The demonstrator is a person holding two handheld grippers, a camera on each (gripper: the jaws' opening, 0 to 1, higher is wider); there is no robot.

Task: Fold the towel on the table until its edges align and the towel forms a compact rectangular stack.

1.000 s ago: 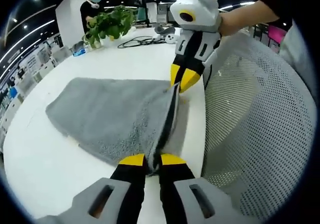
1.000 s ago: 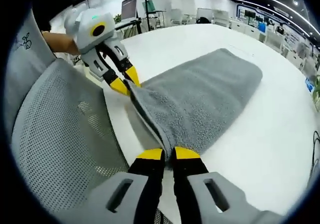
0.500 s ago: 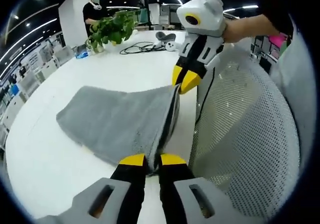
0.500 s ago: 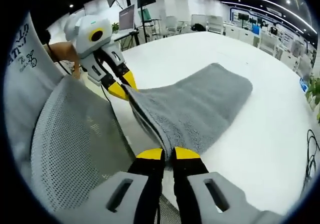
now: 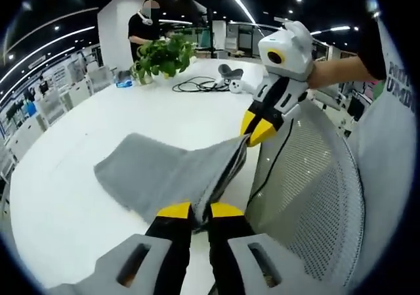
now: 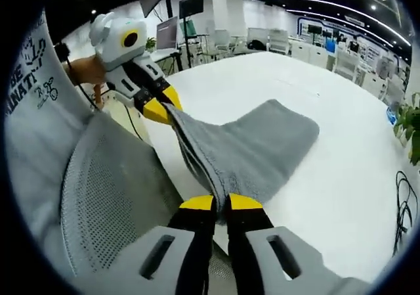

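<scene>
A grey towel [image 5: 164,173] hangs from its near edge, and its far part still rests on the white table [image 5: 131,111]. My left gripper [image 5: 194,209] is shut on one near corner. My right gripper [image 5: 257,129] comes in from the right, shut on the other corner. The edge stretches taut between them above the table's rim. In the right gripper view the towel [image 6: 256,147] runs from my right gripper [image 6: 220,202] up to the left gripper [image 6: 159,111], both raised over the chair back.
A white mesh chair back [image 5: 315,190] stands right against the table edge, under the grippers. At the far end of the table are a potted plant [image 5: 164,55], black cables [image 5: 200,85] and a small device [image 5: 231,75]. A person [image 5: 147,25] stands behind.
Both grippers have lifted and pulled the towel's near edge back toward the chair. More of the towel is off the table and less of it lies flat.
</scene>
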